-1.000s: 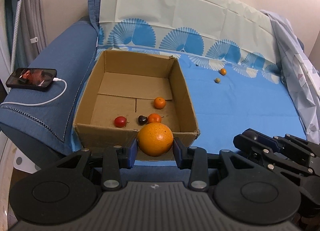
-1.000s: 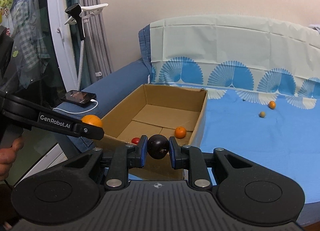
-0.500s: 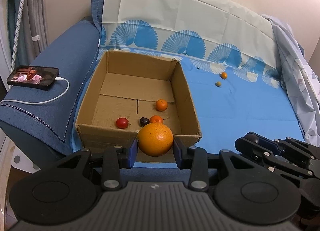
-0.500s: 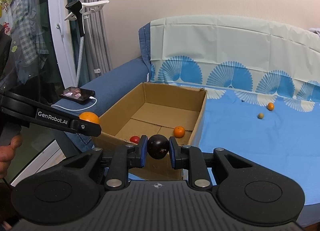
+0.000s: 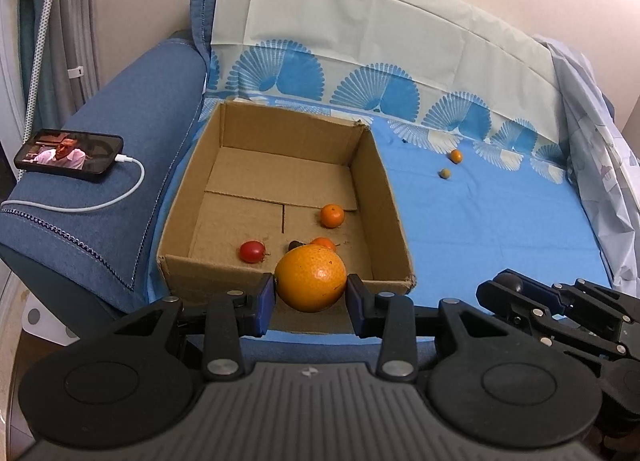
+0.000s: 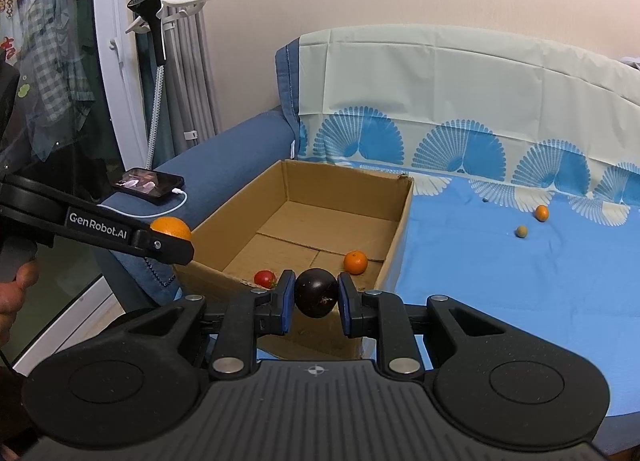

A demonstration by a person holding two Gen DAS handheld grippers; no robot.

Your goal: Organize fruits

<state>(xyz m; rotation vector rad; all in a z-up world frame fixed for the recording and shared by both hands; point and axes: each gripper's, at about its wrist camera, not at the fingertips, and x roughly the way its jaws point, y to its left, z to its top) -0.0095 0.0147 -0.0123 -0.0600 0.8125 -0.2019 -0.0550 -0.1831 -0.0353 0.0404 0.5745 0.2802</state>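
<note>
The left gripper (image 5: 311,297) pinches a large round orange (image 5: 311,278) over the near wall of the open brown cardboard box (image 5: 390,205). The right gripper (image 6: 316,301) pinches a dark round plum (image 6: 316,292) before that same wall.

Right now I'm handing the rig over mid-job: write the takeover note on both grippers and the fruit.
Left gripper: shut on the large orange, at the cardboard box's near edge.
Right gripper: shut on the dark plum, also short of the box.
Done: red fruit, two small oranges and a dark fruit lie in the box.
Left: drop both held fruits in; collect the small orange and greenish fruit from the blue sheet.
</note>
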